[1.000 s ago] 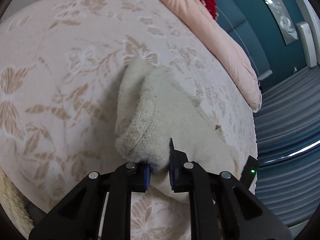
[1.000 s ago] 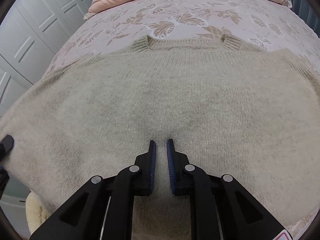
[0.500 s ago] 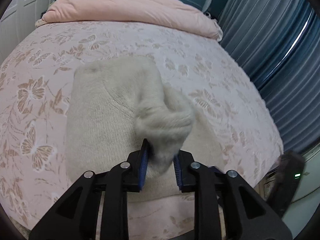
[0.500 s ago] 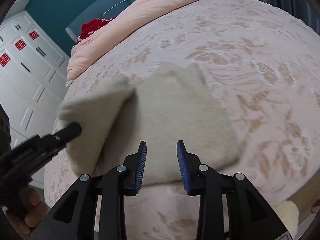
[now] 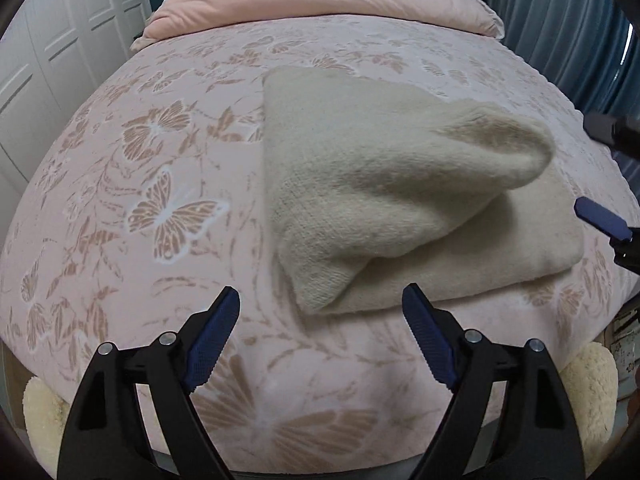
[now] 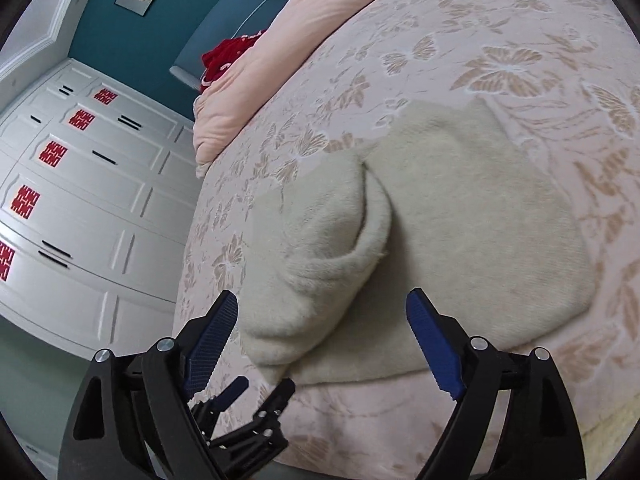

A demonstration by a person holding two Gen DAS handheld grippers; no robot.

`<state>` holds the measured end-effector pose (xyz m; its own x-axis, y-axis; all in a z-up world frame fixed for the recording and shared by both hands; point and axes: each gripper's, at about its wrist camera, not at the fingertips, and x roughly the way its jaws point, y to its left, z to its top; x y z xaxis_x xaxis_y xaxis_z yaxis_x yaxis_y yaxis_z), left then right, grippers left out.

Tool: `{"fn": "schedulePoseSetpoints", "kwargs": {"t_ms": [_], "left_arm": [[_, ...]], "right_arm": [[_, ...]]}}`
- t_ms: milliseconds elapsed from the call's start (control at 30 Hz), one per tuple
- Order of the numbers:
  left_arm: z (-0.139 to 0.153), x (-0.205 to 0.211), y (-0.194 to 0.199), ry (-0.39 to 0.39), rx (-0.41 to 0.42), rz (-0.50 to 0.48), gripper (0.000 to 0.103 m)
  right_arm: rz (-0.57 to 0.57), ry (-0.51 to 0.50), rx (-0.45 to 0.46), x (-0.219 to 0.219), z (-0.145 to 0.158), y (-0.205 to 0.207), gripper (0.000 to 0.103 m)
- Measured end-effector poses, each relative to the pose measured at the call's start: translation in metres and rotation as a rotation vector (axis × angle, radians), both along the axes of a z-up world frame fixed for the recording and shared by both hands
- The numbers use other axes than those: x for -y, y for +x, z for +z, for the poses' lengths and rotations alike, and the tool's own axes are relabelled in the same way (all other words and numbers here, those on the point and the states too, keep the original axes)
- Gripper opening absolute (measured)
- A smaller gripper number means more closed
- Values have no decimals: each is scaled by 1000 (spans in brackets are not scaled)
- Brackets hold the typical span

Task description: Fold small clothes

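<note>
The left gripper (image 5: 321, 340) and the right gripper (image 6: 321, 342) look alike: glossy black plastic linkage arms joined by round silver screws, each finger lined with a ribbed dark-blue pad (image 5: 212, 340) tapering to a point.

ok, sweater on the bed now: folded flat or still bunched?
Folded but not flat. The sweater lies doubled on the bedspread, its top flap humped and curled over the lower layer. Left gripper and right gripper both open, holding nothing.

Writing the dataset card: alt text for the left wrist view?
A cream knit sweater, partly folded with its top layer humped up, lies on a pink butterfly-print bedspread. The left gripper hangs open just short of it, empty; a pink duvet lies behind.
</note>
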<state>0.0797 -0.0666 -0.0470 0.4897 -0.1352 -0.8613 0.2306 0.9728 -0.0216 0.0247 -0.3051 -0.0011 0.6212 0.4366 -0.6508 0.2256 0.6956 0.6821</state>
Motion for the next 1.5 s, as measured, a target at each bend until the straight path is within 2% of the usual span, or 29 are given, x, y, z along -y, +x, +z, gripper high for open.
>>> {"fn": "schedulePoseSetpoints", "kwargs": {"t_ms": [67,133,167,200,233,267,300,333,367,433,500,533,600,667,700,767,833,933,1000,1067,1133,1167,1267,1333,1400,1433,1467,1500], "left_arm": [[-4,3,5,1,-4,-7,81],[-2,8,7,-6,22,-26,81],[-3,12,8,-9,25,-33,81],[-5,15,11,-18,14,-43,81],[-9,18,15,-29,-12,-60,72],[-13,19,18,-27,-38,-66,56],[-16,19,21,-6,-53,-49,50],[-15,14,23,-25,-61,-29,32],[-11,7,25,-78,-74,-14,23],[6,-4,24,-199,-75,-14,16],[26,2,18,-250,-52,-58,14],[32,9,16,-254,-51,-77,13],[29,26,15,-238,-72,-120,13],[11,44,14,-190,-110,-146,13],[1,51,12,-171,-138,-151,13],[-5,59,3,-123,-126,-153,13],[-3,62,-3,-87,-101,-166,13],[-5,53,1,-79,-129,-134,16],[-1,40,2,-102,-155,-101,23],[3,22,0,-144,-166,-71,35],[8,2,-7,-152,-147,-47,39],[10,-6,-11,-143,-136,-40,43],[13,-28,-23,-114,-118,-14,49],[14,-39,-30,-104,-113,0,52],[17,-46,-37,-96,-104,11,56],[19,-49,-40,-97,-102,15,57],[22,-51,-42,-99,-98,13,57],[26,-53,-45,-98,-88,13,57]], "right_arm": [[17,-9,-46,-11,-6,21,85],[32,-63,-96,-22,-14,41,85],[39,-95,-111,-28,-16,48,80],[59,-118,-108,-33,-17,54,69],[89,-143,-97,-38,-14,59,22],[102,-173,-80,-41,-5,62,18],[93,-165,-19,-38,12,59,17],[93,-130,70,-34,34,52,16],[96,-98,147,-28,57,43,16],[76,-110,261,-15,92,16,16],[11,-186,288,6,97,-12,16],[-35,-223,248,21,82,-24,16],[-93,-276,54,53,23,-31,16],[-129,-228,-138,77,-44,-40,16],[-140,-183,-152,83,-60,-48,16],[-172,-111,-108,88,-60,-58,16],[-154,-110,-107,85,-56,-52,19],[-127,-142,-123,85,-53,-44,22],[-147,-146,-116,86,-41,-50,32],[-197,-219,-95,82,-20,-65,50],[-249,-361,-78,77,1,-83,55],[-238,-392,-45,70,12,-90,55],[-65,-316,66,30,30,-94,54],[81,-236,72,-9,25,-83,54],[182,-178,50,-46,10,-70,52],[204,-172,40,-60,5,-64,46],[212,-167,55,-72,5,-59,32],[210,-167,84,-80,8,-54,26]]}}
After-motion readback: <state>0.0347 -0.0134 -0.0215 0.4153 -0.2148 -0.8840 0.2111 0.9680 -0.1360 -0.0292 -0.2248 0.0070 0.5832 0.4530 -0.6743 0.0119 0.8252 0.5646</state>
